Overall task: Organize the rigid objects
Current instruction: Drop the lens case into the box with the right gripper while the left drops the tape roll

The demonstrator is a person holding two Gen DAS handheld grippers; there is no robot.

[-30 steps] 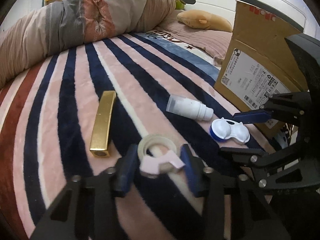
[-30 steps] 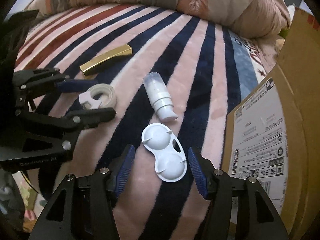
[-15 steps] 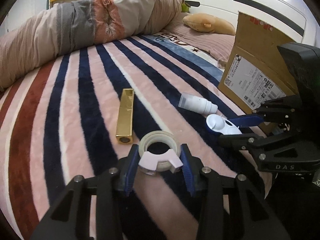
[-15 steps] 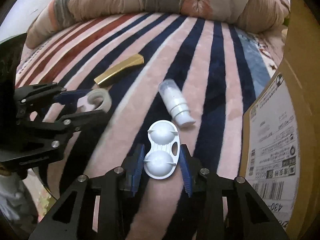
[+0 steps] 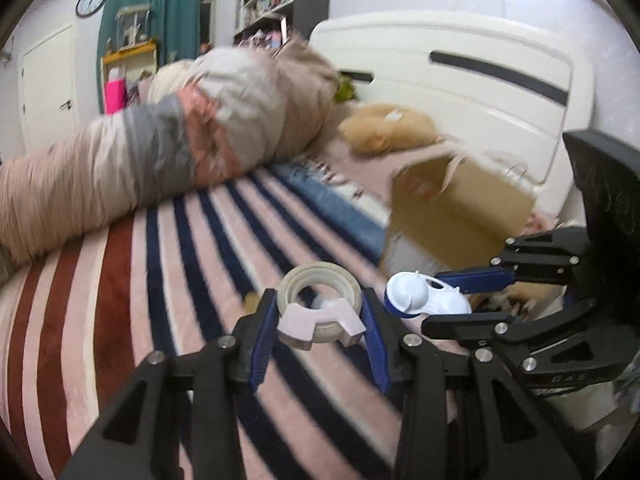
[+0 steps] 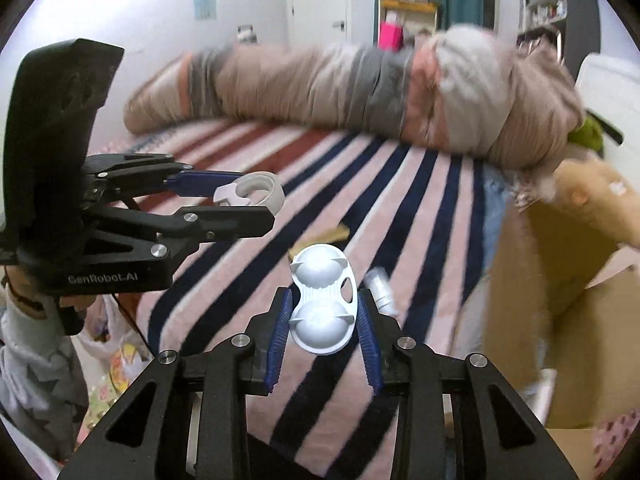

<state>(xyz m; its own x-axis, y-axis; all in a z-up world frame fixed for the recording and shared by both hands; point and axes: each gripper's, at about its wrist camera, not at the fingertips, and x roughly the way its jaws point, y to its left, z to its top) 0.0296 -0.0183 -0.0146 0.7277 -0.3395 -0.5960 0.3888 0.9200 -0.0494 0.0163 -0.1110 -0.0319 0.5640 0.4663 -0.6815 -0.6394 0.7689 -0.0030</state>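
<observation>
My left gripper [image 5: 320, 316] is shut on a tape roll with a pale pink dispenser piece [image 5: 320, 302] and holds it above the striped blanket [image 5: 120, 300]. It also shows in the right wrist view [image 6: 250, 192]. My right gripper [image 6: 322, 316] is shut on a white contact lens case [image 6: 322, 300], lifted off the bed; the case also shows in the left wrist view [image 5: 420, 300]. A white bottle [image 6: 380, 286] and a gold bar [image 6: 324, 236] lie on the blanket below. The open cardboard box [image 6: 560, 300] stands to the right.
A rolled quilt [image 6: 360, 88] lies across the far side of the bed. A tan plush toy [image 5: 384, 128] rests by the white headboard [image 5: 480, 80]. Shelves and a door stand beyond the bed. The box also shows in the left wrist view [image 5: 460, 208].
Both grippers have risen off the blanket with their objects: the left with the tape roll, the right with the lens case. Both views now tilt up toward the room.
</observation>
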